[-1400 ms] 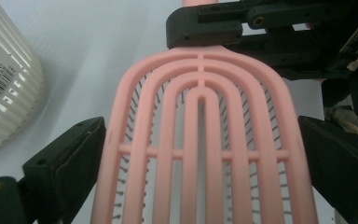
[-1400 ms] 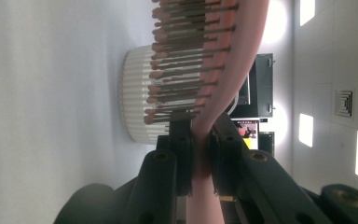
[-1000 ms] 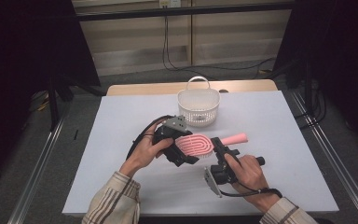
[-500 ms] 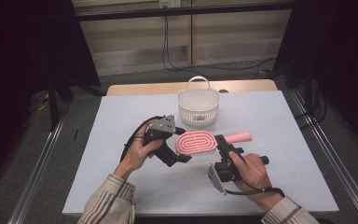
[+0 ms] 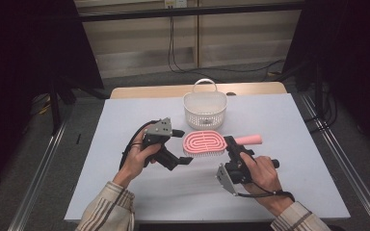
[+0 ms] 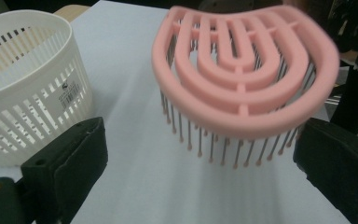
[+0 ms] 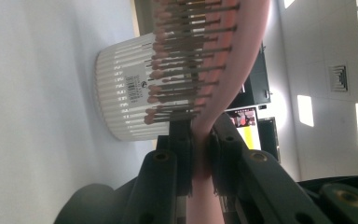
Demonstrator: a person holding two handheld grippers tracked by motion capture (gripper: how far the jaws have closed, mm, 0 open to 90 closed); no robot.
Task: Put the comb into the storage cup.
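A pink vented hairbrush (image 5: 204,143) is held level above the table, bristles down, its handle pointing right. My right gripper (image 5: 231,145) is shut on the brush's neck; in the right gripper view both pads clamp the pink neck (image 7: 200,158), with the brush head (image 7: 242,70) beyond. My left gripper (image 5: 180,147) is open just left of the brush head. In the left gripper view its fingers (image 6: 70,163) stand wide apart, and the brush head (image 6: 242,70) hangs ahead of them without touching.
A white slotted basket (image 5: 204,108) with a handle stands on the table just behind the brush and seems empty. It is close at the left in the left gripper view (image 6: 23,84). The pale table (image 5: 125,192) spreads around both hands.
My left gripper has drawn back to the left, off the brush head it was against a second ago. The right gripper and the brush have stayed in place.
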